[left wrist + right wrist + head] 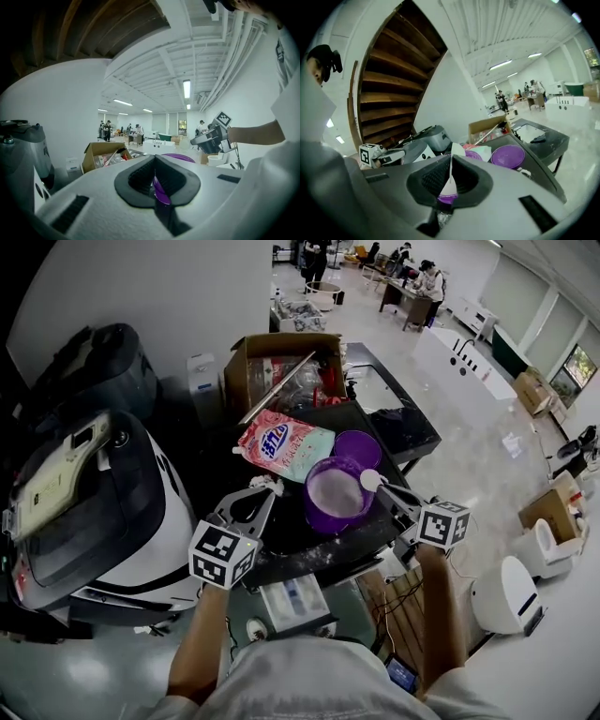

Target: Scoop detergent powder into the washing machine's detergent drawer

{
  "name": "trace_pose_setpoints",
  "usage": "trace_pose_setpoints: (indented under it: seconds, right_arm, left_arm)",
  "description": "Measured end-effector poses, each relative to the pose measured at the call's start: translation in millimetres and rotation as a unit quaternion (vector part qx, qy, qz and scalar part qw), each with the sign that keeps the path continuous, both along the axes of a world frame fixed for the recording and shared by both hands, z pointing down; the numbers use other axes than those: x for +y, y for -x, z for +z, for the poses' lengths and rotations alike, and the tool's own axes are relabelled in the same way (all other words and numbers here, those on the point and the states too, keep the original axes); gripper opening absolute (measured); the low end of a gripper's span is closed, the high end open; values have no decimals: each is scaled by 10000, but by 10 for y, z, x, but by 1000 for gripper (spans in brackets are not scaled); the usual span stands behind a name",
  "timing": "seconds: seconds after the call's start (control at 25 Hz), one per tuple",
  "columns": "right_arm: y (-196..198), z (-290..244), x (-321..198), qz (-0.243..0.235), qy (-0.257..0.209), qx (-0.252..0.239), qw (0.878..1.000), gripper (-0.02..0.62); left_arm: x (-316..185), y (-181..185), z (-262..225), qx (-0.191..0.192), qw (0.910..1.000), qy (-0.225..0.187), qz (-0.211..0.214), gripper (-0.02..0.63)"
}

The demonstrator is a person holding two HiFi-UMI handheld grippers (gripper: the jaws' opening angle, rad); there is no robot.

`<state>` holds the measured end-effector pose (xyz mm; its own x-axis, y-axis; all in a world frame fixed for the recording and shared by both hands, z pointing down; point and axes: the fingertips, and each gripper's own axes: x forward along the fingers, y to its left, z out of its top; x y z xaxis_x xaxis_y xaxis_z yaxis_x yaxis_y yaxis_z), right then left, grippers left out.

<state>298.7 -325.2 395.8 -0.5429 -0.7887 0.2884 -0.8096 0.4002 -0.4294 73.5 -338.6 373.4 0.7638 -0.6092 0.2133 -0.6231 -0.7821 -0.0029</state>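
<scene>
Detergent powder sits white in the open purple tub, dead centre of the dark table. My right gripper is clamped on the handle of the white scoop, whose bowl hangs at the tub's 3 o'clock rim, just over the powder. In the right gripper view the scoop stands edge-on between the closed jaws of the right gripper, purple showing right under it.

My left gripper is at the tub's 9 o'clock. Its own view shows the left gripper pinched shut on a thin purple edge, which I take to be the tub's rim.

Further out: the purple lid lies at 1 o'clock, the detergent bag at 11, the cardboard box at 12. The washing machine is way over at 9 o'clock. I can't make out its drawer.

Risks now. That's a thin handle in my right jaws, so the scoop could twist under load and dump powder on the table. My left hold is only a sliver of rim; dig too hard and the tub may tip or slide free. And the carry across to 9 o'clock is long, so a heaped scoop could shed powder on the way.
</scene>
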Motion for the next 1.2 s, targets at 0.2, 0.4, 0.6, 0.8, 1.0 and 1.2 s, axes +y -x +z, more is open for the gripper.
trace_pose_setpoints:
  seconds: [0.2, 0.4, 0.6, 0.8, 1.0, 1.2]
  right_arm:
    - [-222, -207, 281, 770, -419, -230, 9959, 13]
    - [-308, -322, 555, 1208, -543, -485, 9900, 13]
    - [-301, -309, 864, 1658, -571, -521, 9831, 12]
    - [-106, -138, 1173, 1765, -307, -441, 9828, 12]
    - [67, 43, 1407, 1810, -98, -451, 9824, 12]
    - [121, 31, 1608, 1615, -178, -546, 9852, 12]
  left_arm:
    - [57, -59, -48, 78, 9999, -36, 108, 9]
    - [83, -78, -64, 143, 9996, -29, 243, 9]
    - [151, -65, 18, 158, 9988, 48, 472, 9]
    - [197, 8, 219, 152, 9975, 161, 664, 9]
    - [244, 180, 454, 115, 9973, 384, 612, 9]
    - [460, 387, 458, 113, 9987, 455, 222, 9]
